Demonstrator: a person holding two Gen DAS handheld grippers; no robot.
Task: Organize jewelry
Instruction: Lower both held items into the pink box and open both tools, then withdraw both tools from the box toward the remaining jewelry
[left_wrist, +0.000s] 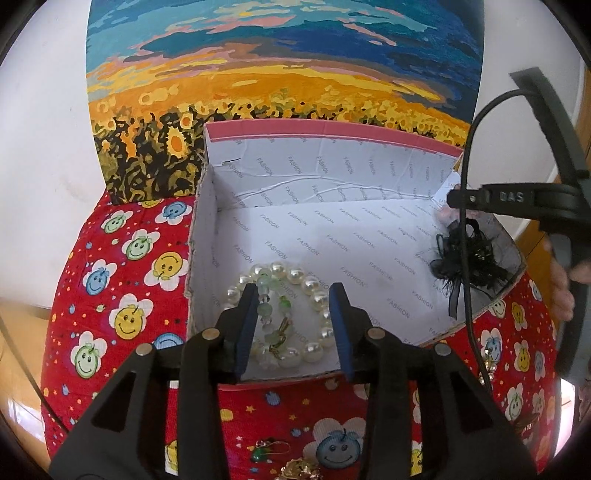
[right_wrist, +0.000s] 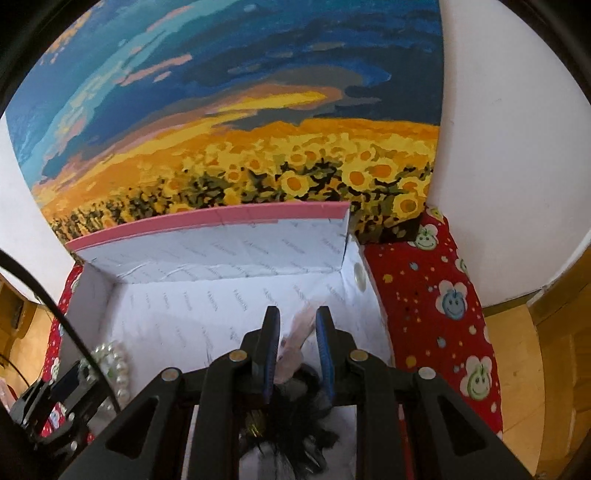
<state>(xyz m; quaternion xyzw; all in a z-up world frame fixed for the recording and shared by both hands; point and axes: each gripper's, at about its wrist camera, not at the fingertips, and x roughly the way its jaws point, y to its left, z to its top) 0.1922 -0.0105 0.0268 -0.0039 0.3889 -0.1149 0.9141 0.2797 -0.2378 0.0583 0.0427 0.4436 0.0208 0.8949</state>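
One pearl bracelet (left_wrist: 284, 314) lying at 7 o'clock in the box (left_wrist: 332, 236) | one black feather piece (left_wrist: 469, 262) at 3 | left gripper (left_wrist: 295, 325) gaping wide | right gripper (right_wrist: 295, 354) parted, pinching nothing certain | red smiley cloth (left_wrist: 122, 295), sunflower painting (left_wrist: 280, 66) backing.

Red smiley-flower cloth (left_wrist: 122, 280), open box (left_wrist: 332, 236), loose trinkets (left_wrist: 266, 448)

Left gripper (left_wrist: 297, 325) held with fingers spread wide; right gripper (right_wrist: 295, 354) angled downward, fingers parted, seemingly gripping nothing
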